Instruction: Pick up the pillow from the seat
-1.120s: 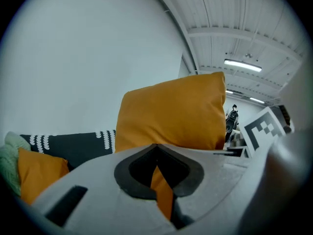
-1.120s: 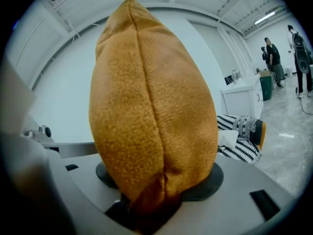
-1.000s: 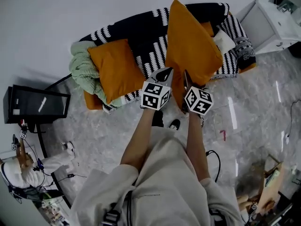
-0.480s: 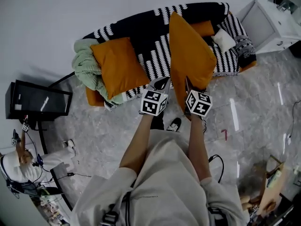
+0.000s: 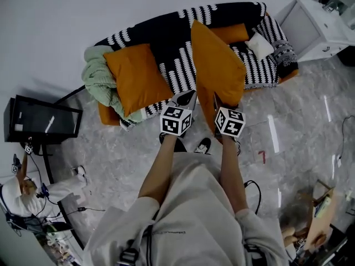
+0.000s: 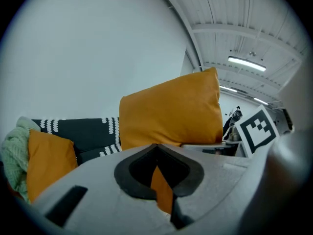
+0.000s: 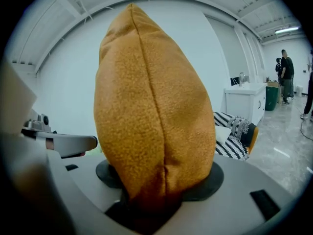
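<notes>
An orange pillow (image 5: 216, 65) hangs upright in front of the black-and-white striped sofa (image 5: 166, 37), lifted off its seat. My right gripper (image 5: 218, 100) is shut on its lower edge. In the right gripper view the pillow (image 7: 151, 111) stands edge-on and fills the space between the jaws of my right gripper (image 7: 151, 199). My left gripper (image 5: 187, 97) sits against the pillow's lower left corner. In the left gripper view the pillow (image 6: 171, 111) shows broadside, and a thin orange fold lies pinched in the narrow cleft of my left gripper (image 6: 161, 190).
A second orange pillow (image 5: 136, 76) leans on the sofa's left end beside a green blanket (image 5: 97, 79). A white cabinet (image 5: 310, 26) stands at the sofa's right. A black screen (image 5: 41, 123) and a seated person (image 5: 28, 195) are at the left. More people (image 7: 286, 72) stand far right.
Both grippers and the pillow have drawn back from the sofa toward my body and slightly left. The grip looks unchanged.
</notes>
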The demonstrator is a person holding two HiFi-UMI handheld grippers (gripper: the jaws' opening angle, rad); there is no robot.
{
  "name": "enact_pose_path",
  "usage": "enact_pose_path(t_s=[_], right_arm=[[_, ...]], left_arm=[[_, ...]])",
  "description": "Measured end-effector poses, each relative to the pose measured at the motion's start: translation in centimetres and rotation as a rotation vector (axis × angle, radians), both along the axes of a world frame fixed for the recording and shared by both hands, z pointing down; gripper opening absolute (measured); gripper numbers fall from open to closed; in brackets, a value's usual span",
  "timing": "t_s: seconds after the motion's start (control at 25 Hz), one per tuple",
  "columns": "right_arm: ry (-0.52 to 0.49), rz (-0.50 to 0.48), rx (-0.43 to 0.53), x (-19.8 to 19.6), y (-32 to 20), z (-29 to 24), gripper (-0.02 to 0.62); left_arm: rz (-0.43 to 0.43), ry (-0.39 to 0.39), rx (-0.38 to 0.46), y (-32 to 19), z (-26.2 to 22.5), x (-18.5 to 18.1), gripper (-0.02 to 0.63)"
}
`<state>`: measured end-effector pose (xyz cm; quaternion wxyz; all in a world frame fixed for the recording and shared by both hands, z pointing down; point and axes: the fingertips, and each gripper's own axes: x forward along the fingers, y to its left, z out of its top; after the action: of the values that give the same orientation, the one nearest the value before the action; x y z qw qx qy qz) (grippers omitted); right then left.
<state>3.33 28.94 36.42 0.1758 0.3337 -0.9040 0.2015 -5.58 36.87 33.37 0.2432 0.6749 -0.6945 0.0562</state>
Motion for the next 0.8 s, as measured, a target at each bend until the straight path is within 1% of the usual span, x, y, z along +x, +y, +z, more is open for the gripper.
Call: enact_pose_path(t_s=[0.12, 0.24, 0.32, 0.48, 0.64, 0.8], right_arm=[[-0.007, 0.011, 0.013, 0.0, -0.7, -0.7, 0.268], [-0.011, 0.023, 0.016, 0.3, -0.7, -0.9, 0.268], [-0.019, 0.027, 0.014, 0.4, -0.8, -0.8, 0.268], [-0.012, 0.021, 0.015, 0.9, -0.9, -0.7, 0.268], [0.019, 0.008, 0.03, 1.1, -0.9, -0.7, 0.268], [0.039, -0.002, 0.032, 1.0, -0.6, -0.7, 0.268]], left_arm=[[0.004, -0.011, 0.0, -0.4, -0.4, -0.6, 0.009], [-0.006, 0.006, 0.021, -0.3, -1.0, -1.1, 0.009], [-0.007, 0.003, 0.026, -0.5, -1.2, -1.4, 0.009], [-0.003, -0.006, 0.037, -1.1, -1.3, -0.7, 0.009], [0.017, -0.02, 0.023, -1.4, -0.9, 0.4, 0.009], [0.012, -0.02, 0.021, -1.2, -1.2, 0.4, 0.009]])
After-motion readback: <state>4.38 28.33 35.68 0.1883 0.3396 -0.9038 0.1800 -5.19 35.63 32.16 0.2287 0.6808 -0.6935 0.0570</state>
